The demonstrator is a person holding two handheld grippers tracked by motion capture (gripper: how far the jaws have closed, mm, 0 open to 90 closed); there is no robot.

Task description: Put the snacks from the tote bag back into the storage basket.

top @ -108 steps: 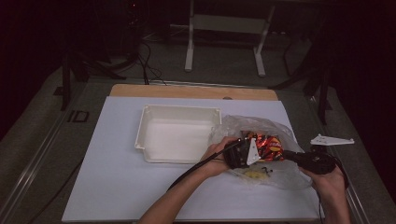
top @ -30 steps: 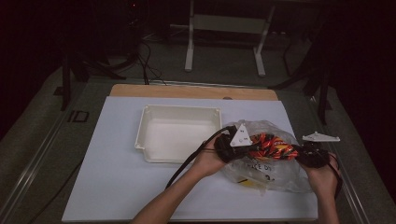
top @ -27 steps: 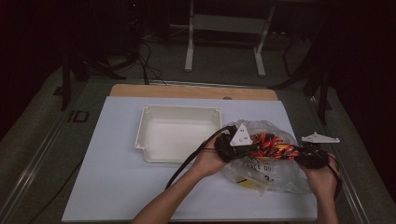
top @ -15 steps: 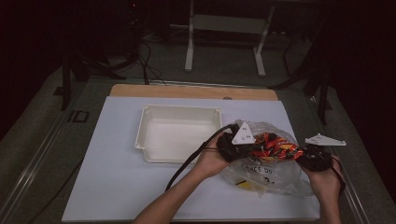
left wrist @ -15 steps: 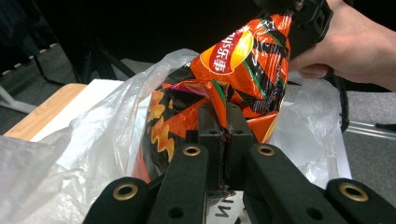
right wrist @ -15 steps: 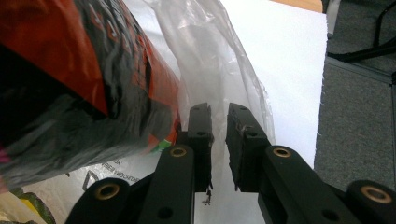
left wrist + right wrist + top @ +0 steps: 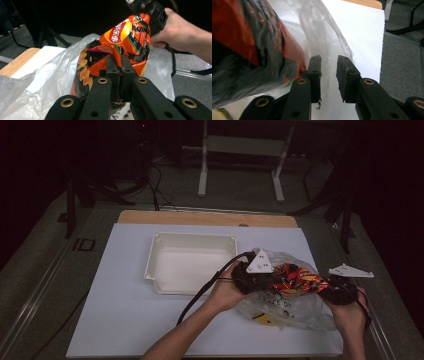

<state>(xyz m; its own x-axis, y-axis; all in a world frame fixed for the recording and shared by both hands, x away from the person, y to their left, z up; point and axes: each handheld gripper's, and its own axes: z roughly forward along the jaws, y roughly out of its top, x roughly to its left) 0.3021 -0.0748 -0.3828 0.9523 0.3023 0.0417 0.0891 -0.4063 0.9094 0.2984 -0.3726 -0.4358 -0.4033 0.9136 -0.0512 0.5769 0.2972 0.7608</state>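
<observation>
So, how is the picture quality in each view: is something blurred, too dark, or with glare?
High view: the room behind is very dark, while the white table mat is evenly lit. Left gripper view: the orange snack bag is sharp, with glossy reflections on its foil. Right gripper view: the snack bag is very close and blurred, and the clear plastic bag looks washed out against the bright mat.

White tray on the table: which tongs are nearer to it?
Left. The left tongs sit just beside the white tray, by its right edge; the right tongs are farther right, beyond the snack bag.
</observation>
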